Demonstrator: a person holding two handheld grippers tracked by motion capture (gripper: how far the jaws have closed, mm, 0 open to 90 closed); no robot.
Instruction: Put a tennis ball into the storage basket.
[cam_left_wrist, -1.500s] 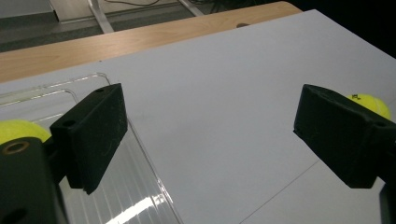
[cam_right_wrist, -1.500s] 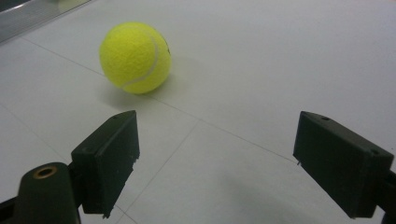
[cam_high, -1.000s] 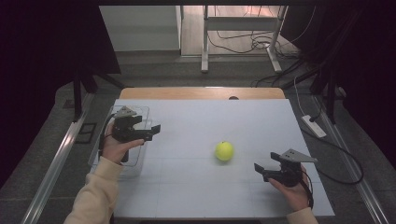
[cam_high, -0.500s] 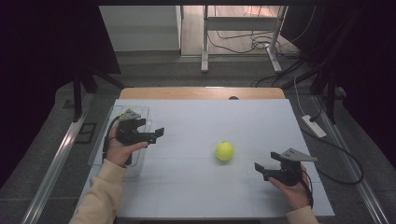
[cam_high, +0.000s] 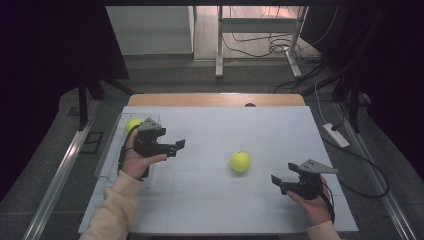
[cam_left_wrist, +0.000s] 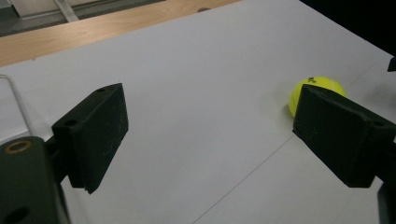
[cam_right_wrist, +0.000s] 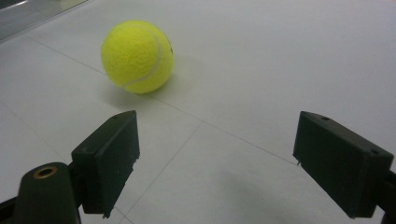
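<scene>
Nearest the person, the right tongs hover low over the white counter with their jaws spread and nothing between them, aimed toward the tennis ball, which lies loose on the counter's middle, near but apart from them; in the right gripper view the tennis ball sits ahead and to the left of the gap between the pads. Farther along on the left, the left tongs are also spread and empty, held above the counter just beside a clear bin and pointing across toward the ball; in the left gripper view the ball peeps out from behind the right-hand pad. The work looks to be gathering balls into the bin, and the step in hand appears to be the approach to the loose ball. The next move would call for one pair of tongs to straddle the ball squarely before squeezing, since a round ball can easily roll away if nudged. At the far end of the bin lies a second yellow ball.
</scene>
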